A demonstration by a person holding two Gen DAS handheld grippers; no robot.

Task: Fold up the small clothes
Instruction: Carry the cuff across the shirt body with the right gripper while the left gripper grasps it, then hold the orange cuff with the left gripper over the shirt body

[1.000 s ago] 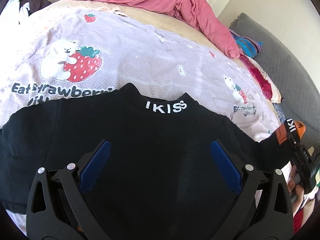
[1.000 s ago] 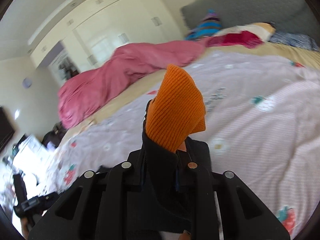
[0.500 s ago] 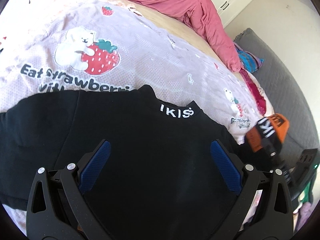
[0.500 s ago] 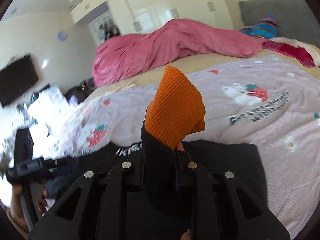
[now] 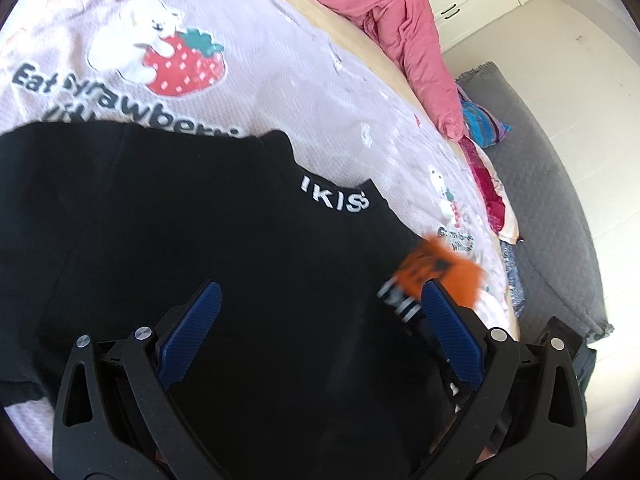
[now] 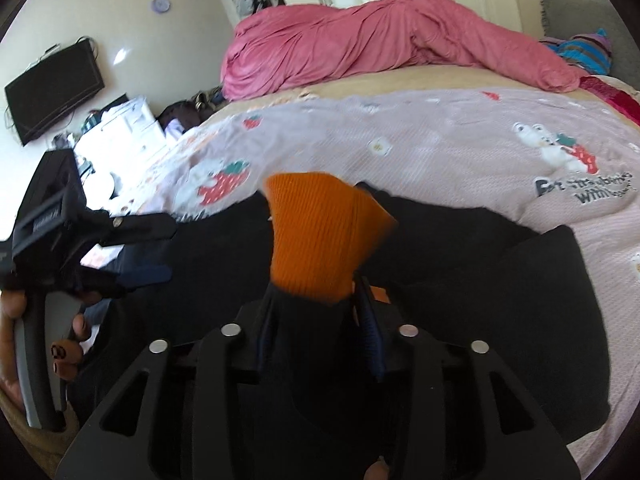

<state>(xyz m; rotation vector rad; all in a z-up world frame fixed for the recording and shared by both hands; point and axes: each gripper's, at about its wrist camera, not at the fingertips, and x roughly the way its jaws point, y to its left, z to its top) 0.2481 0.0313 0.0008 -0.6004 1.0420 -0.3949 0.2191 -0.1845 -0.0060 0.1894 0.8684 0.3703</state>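
A small black sweater (image 5: 224, 248) with white "IKISS" lettering on its collar (image 5: 334, 198) lies flat on the lilac strawberry-print bedspread (image 5: 280, 80). My left gripper (image 5: 318, 332) is open and empty, hovering over the sweater's body. My right gripper (image 6: 320, 316) is shut on the sweater's right sleeve, whose orange ribbed cuff (image 6: 320, 236) sticks up past the jaws. The cuff (image 5: 444, 274) shows blurred in the left wrist view, over the sweater's right side. The left gripper (image 6: 100, 248) also shows in the right wrist view.
A pink duvet (image 6: 380, 40) is heaped at the far side of the bed. A grey headboard (image 5: 548, 200) and striped cloth (image 5: 482, 128) lie at the right. A wall TV (image 6: 52, 88) and cluttered white furniture (image 6: 120, 128) stand beyond the bed's left edge.
My right gripper has carried the orange-cuffed sleeve leftward and inward, from off the sweater's right edge to over its body. My left gripper has shifted right, staying open above the sweater.
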